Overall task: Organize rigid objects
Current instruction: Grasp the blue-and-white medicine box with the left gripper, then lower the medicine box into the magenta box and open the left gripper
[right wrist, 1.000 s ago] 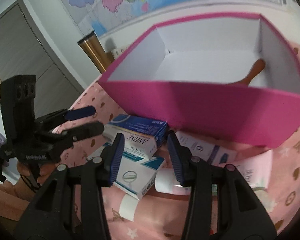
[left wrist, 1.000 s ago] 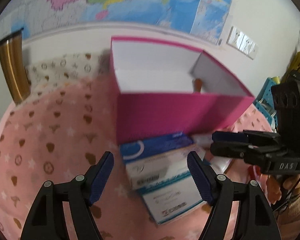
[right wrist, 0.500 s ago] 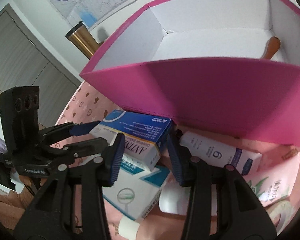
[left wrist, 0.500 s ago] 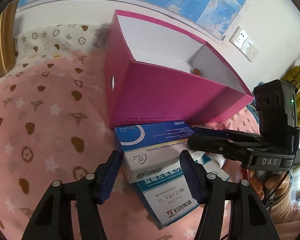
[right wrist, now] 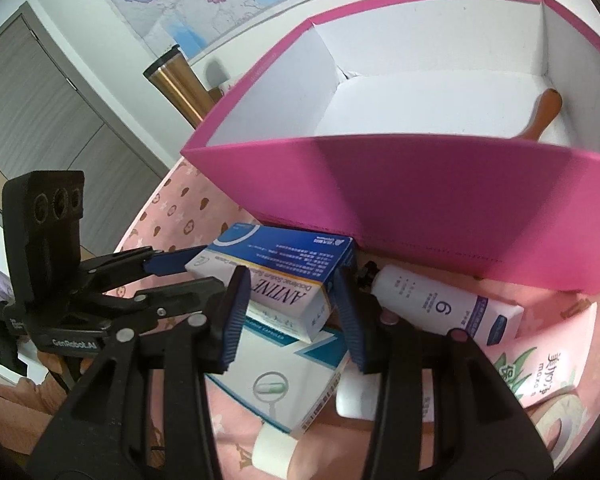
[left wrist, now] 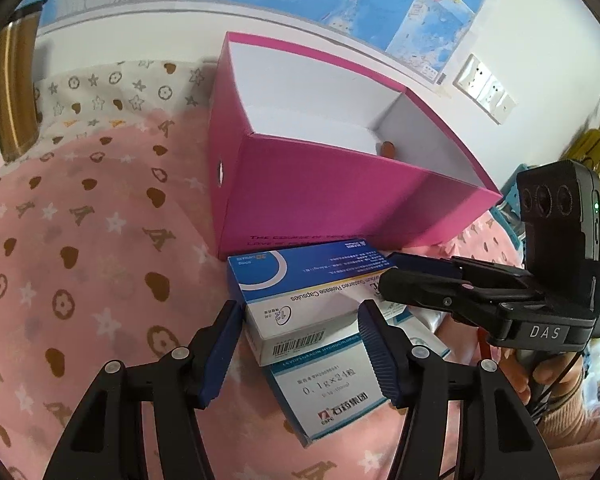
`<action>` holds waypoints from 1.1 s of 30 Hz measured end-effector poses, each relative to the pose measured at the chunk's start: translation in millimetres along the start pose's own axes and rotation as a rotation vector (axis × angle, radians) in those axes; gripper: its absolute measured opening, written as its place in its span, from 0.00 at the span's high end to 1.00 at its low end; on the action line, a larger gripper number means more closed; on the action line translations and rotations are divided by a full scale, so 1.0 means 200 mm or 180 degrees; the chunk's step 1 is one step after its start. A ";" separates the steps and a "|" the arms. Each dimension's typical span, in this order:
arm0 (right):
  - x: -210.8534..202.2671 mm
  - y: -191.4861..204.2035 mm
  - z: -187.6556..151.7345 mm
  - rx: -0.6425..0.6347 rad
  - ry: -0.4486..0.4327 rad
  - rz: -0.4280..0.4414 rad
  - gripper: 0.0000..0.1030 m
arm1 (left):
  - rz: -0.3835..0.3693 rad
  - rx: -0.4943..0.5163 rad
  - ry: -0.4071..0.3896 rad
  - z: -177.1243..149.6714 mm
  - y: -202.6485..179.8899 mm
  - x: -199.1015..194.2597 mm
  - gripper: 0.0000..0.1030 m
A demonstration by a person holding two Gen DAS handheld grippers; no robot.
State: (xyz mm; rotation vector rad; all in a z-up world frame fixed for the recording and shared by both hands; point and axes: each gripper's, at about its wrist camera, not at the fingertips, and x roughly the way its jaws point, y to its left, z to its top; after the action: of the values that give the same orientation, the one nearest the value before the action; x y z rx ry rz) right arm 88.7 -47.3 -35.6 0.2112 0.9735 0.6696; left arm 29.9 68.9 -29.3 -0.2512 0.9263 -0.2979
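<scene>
Since a second ago the left tool [left wrist: 298, 342] has come in lower on the blue-and-white medicine box [left wrist: 300, 292], and its jaws have narrowed from wide open to a close straddle of the box's barcode end. In the left wrist view a thin gap seems to remain at each pad, so it looks like no grip yet. The right tool [right wrist: 290, 312] has kept its half-open spread; its pads sit against the two long sides of the same box's other end [right wrist: 284, 276], in contact or nearly so, though I cannot tell whether they bite.

The box rests on top of a larger teal-edged carton [left wrist: 336, 392], hard against the near wall of the pink storage box [left wrist: 340, 204], which fills the field from 11 to 2 o'clock in both views. A white tube carton marked 6 [right wrist: 448, 308] lies at 3 o'clock of the right tool.

To do the step well, one tool should probably close squarely on the flat long sides and the other let go, so the box is not pulled two ways. Lift straight up first, so the carton underneath is not dragged along.

The pink wall's rim stands high at 12 o'clock, so the box must rise clear of it before it travels forward. Inside, the white floor is mostly bare; only a brown wooden handle [right wrist: 542, 114] lies at the right end. The pink patterned cloth [left wrist: 80, 240] from 8 to 10 o'clock is open for backing out.
</scene>
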 end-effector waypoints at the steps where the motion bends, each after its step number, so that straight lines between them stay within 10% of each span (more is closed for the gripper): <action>1: -0.01 0.00 -0.01 -0.0006 -0.0013 0.0002 0.55 | 0.0010 0.0021 -0.0014 -0.01 -0.01 -0.01 0.41; 33: -0.52 0.23 0.06 -0.0473 -0.0860 -0.0011 0.55 | -0.0009 0.0610 -0.0721 0.16 -0.32 -0.38 0.41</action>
State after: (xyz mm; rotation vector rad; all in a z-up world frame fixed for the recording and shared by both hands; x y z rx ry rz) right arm 40.2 -73.5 64.2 0.1637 0.6624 0.6876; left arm 4.0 38.9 67.4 -0.1069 0.6689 -0.3508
